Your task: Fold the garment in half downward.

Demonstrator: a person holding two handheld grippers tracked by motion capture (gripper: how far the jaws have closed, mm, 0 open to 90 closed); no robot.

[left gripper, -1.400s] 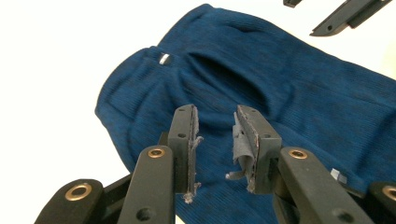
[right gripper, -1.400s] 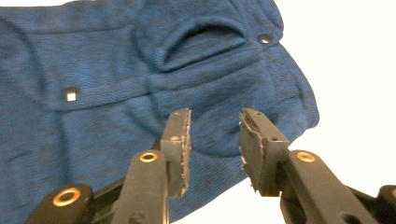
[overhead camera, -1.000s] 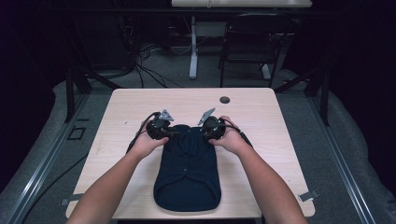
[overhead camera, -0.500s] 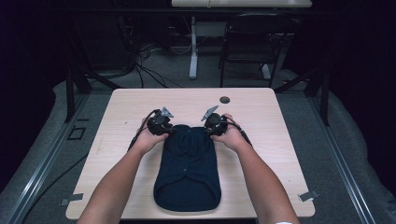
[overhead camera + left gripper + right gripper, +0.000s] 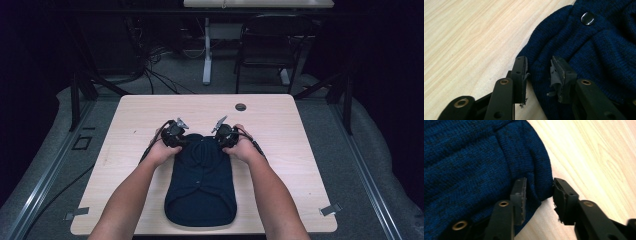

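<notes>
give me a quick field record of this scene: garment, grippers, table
garment: navy knit sweater, folded, flat on the table, one button showing
left gripper: at the sweater's far left corner, jaws have just been opening, fabric edge between them, not pinched
right gripper: at the far right corner, jaws apart, fabric fold between them
table: light wood, dark round cap near the far edge

Black tool (image 5: 537,75) jaws, brass rivets, seemingly frayed grey pads.
</notes>
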